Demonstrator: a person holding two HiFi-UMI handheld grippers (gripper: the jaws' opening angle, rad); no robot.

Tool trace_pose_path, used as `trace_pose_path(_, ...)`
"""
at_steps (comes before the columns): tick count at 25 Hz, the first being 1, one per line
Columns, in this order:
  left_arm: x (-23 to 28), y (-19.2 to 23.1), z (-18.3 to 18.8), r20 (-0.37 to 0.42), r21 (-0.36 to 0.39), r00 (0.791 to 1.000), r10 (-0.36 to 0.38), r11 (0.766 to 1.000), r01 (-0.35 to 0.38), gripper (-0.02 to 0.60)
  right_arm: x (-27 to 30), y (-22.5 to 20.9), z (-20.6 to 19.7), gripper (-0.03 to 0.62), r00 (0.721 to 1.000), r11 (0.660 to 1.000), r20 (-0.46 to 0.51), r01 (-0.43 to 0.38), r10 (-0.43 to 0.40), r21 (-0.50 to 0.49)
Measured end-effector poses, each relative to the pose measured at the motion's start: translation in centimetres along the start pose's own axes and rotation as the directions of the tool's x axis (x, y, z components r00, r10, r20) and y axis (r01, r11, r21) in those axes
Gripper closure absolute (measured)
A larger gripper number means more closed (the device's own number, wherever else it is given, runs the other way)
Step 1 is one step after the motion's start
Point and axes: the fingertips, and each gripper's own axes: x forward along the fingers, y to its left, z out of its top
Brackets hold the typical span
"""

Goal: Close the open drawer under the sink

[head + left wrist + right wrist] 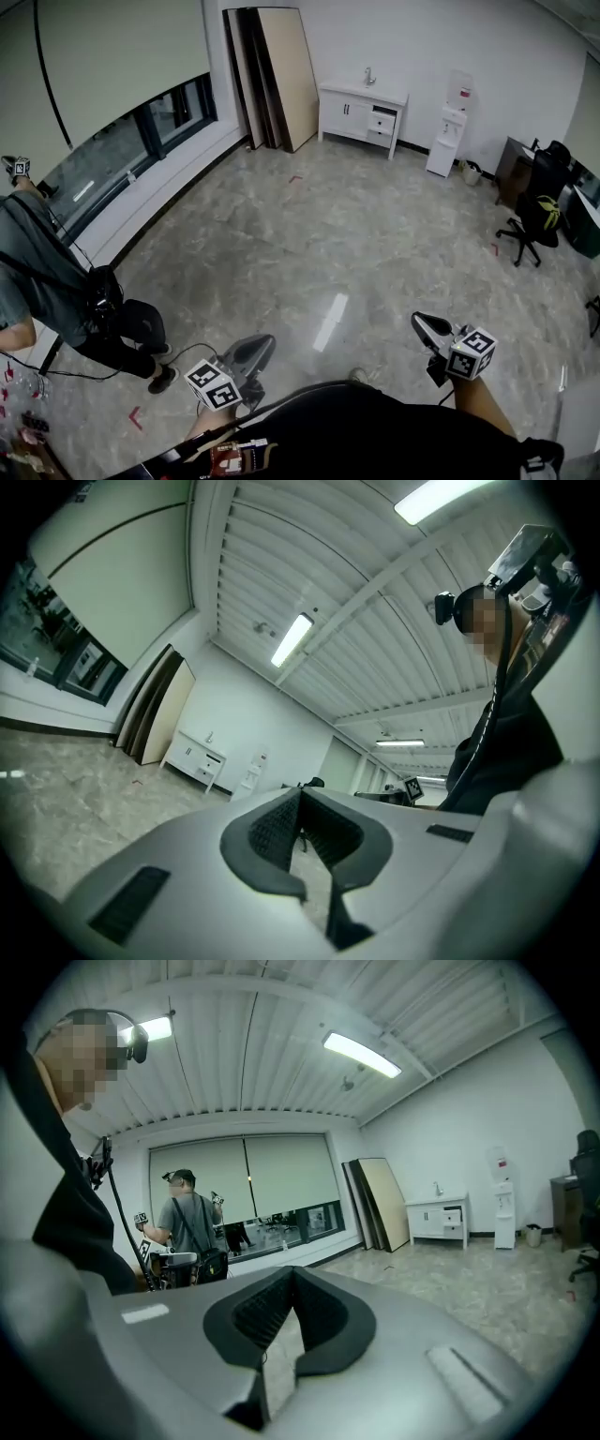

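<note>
A white sink cabinet (364,111) stands against the far wall, across the room from me. One small drawer (382,123) on its right side sticks out, open. The cabinet (197,759) looks small and distant in the left gripper view, and the right gripper view also shows the cabinet (437,1219) with its drawer (452,1216) pulled out. My left gripper (261,347) is low at the bottom of the head view, shut with nothing in it (300,797). My right gripper (422,324) is beside it at bottom right, also shut and empty (292,1274).
Tall boards (281,75) lean on the wall left of the cabinet. A water dispenser (448,131) stands to its right, with an office chair (534,220) and desks further right. A person (37,272) stands at the left by the window. Glossy floor (328,234) lies between.
</note>
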Motion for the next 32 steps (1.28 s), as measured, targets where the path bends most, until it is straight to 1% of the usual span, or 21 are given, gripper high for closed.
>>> trace_pose_path(3, 1.2, 1.6, 0.6, 0.017, 0.036, 0.999, 0.043, 0.998, -0.044, 0.581, 3.2, -2.6, 0.1, 0.592, 0.998, 0.998, 0.007, -0.058, 0.058, -0.002)
trace_pose_path(7, 4.2, 4.7, 2.9, 0.030, 0.040, 0.992, 0.119, 0.992, -0.120, 0.581, 7.6, -7.0, 3.0, 0.592, 0.992, 0.993, 0.048, -0.118, 0.117, 0.014)
trace_pose_path(9, 6.6, 5.5, 4.0, 0.036, 0.051, 0.991, 0.130, 0.990, -0.132, 0.581, 8.9, -9.2, 4.8, 0.592, 0.988, 0.989, 0.065, -0.145, 0.143, 0.018)
trace_pose_path(13, 12.7, 7.6, 5.7, 0.061, 0.070, 0.988, 0.145, 0.986, -0.149, 0.581, 10.8, -15.8, 7.2, 0.592, 0.986, 0.988, 0.072, -0.152, 0.151, 0.005)
trace_pose_path(17, 19.4, 8.7, 6.6, 0.044, 0.094, 0.992, 0.123, 0.988, -0.126, 0.581, 11.9, -21.6, 9.0, 0.592, 0.986, 0.989, 0.085, -0.147, 0.146, 0.005)
trace_pose_path(20, 24.0, 10.4, 6.8, 0.043, 0.084, 0.994, 0.097, 0.991, -0.101, 0.581, 13.4, -25.5, 10.0, 0.592, 0.986, 0.991, 0.097, -0.136, 0.135, 0.011)
trace_pose_path(23, 27.3, 12.6, 6.8, 0.015, 0.070, 0.997, 0.071, 0.995, -0.072, 0.581, 15.1, -28.1, 10.6, 0.592, 0.987, 0.992, 0.102, -0.124, 0.121, 0.025)
trace_pose_path(25, 28.6, 14.9, 7.4, 0.004, 0.067, 0.998, 0.058, 0.996, -0.059, 0.581, 16.3, -29.7, 10.3, 0.592, 0.993, 0.996, 0.079, -0.092, 0.091, -0.001)
trace_pose_path(27, 29.8, 18.0, 8.4, 0.013, 0.058, 0.999, 0.044, 0.997, -0.044, 0.581, 18.0, -31.6, 10.3, 0.592, 0.997, 0.999, 0.067, -0.043, 0.044, -0.005)
trace_pose_path(30, 31.8, 22.5, 10.4, 0.021, 0.042, 1.000, 0.004, 0.999, -0.005, 0.581, 21.2, -33.6, 11.8, 0.592, 0.996, 0.999, 0.085, 0.013, -0.016, 0.036)
trace_pose_path(32, 32.9, 25.4, 12.3, 0.012, 0.048, 1.000, -0.026, 0.999, 0.025, 0.581, 24.1, -33.8, 13.3, 0.592, 0.995, 0.999, 0.095, 0.024, -0.027, 0.027)
